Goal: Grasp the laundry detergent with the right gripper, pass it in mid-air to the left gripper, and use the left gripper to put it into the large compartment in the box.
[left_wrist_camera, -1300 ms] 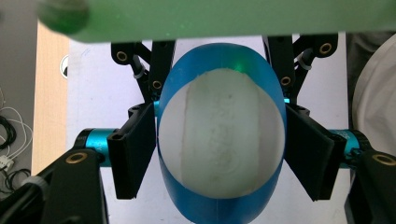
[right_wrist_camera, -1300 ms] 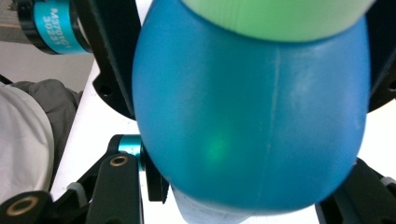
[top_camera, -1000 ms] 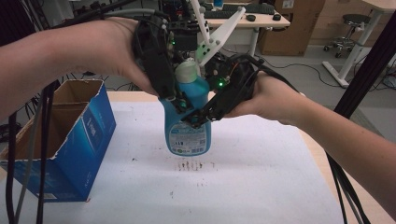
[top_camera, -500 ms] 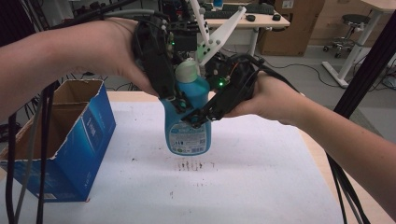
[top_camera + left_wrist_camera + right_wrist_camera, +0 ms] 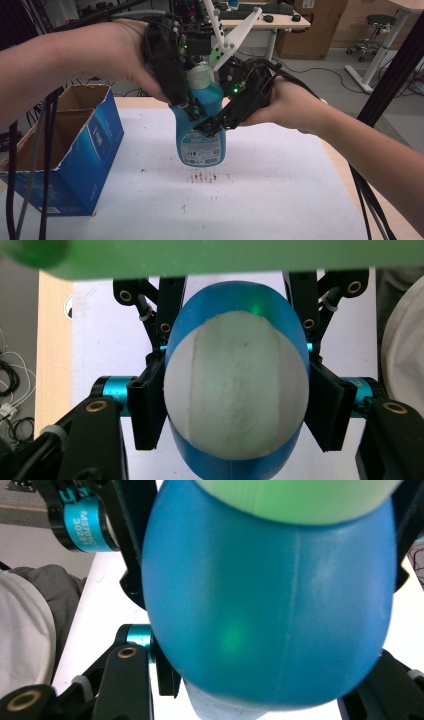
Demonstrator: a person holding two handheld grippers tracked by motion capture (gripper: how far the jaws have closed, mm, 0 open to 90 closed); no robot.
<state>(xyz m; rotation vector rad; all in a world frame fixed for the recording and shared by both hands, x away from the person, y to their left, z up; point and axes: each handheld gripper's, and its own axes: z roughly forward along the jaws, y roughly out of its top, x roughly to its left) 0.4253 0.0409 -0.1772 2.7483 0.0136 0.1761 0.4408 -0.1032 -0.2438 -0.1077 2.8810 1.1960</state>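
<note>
A torn blue cardboard box (image 5: pixel 65 150) sits well left of both grippers. Between them stands a smooth, rounded blue plastic bottle (image 5: pixel 200 135) with a pale cap (image 5: pixel 200 76). The left gripper (image 5: pixel 192 107) and right gripper (image 5: pixel 212 127) each clamp its body. Opposing pulls could likely slip the slick plastic or tip it.
</note>
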